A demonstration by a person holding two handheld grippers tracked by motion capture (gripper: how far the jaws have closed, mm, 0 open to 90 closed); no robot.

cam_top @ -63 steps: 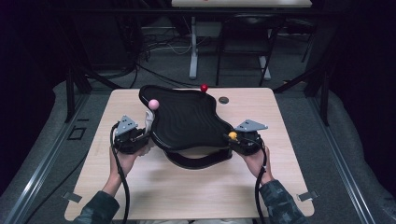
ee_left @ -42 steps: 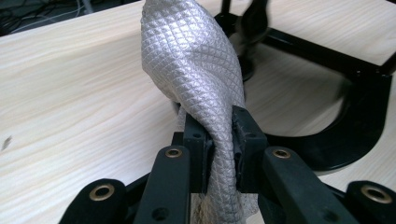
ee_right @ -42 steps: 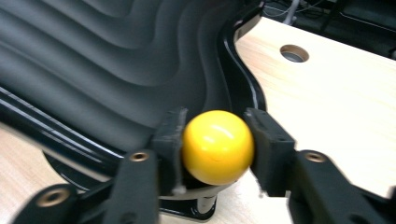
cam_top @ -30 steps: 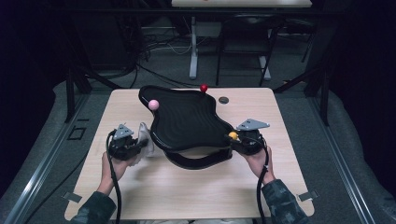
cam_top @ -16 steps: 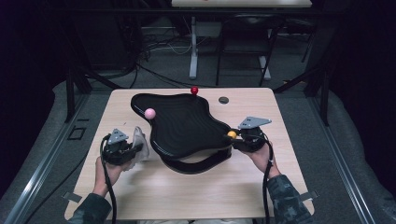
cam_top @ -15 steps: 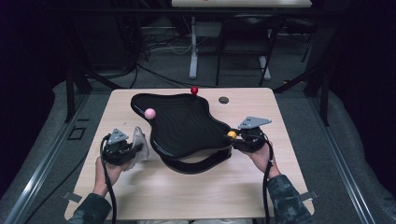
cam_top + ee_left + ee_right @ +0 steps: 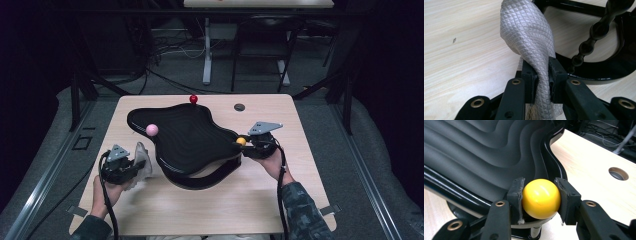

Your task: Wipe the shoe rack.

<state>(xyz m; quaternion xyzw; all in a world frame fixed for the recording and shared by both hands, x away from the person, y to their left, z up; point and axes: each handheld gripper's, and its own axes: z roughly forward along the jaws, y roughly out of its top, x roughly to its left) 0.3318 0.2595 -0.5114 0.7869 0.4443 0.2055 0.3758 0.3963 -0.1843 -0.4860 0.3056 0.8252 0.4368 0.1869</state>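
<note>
A black wavy-ridged board [image 7: 187, 137] on a curved black stand [image 7: 200, 179] sits mid-table, with a pink knob [image 7: 152, 130], a red knob [image 7: 193, 99] and a yellow ball knob [image 7: 241, 141] on its rim. My right gripper [image 7: 539, 188] is shut on the yellow ball knob [image 7: 541, 198] at the board's right corner, seen in the high view as the right gripper [image 7: 252, 142]. My left gripper [image 7: 541, 75] is shut on a grey quilted cloth [image 7: 530, 42], held left of the board above the table; in the high view the cloth [image 7: 141, 159] hangs beside the left gripper [image 7: 131, 165].
A round hole [image 7: 239, 107] lies in the wooden table [image 7: 300, 130] behind the right gripper. The stand's beaded black rod [image 7: 590, 40] rises close to the cloth. Table edges lie near on both sides; dark floor and cables surround the table.
My left gripper with the cloth has drawn back from the board's left rim toward the table's near left. The board has swung and tilted leftward. The right gripper keeps hold of the yellow knob.
</note>
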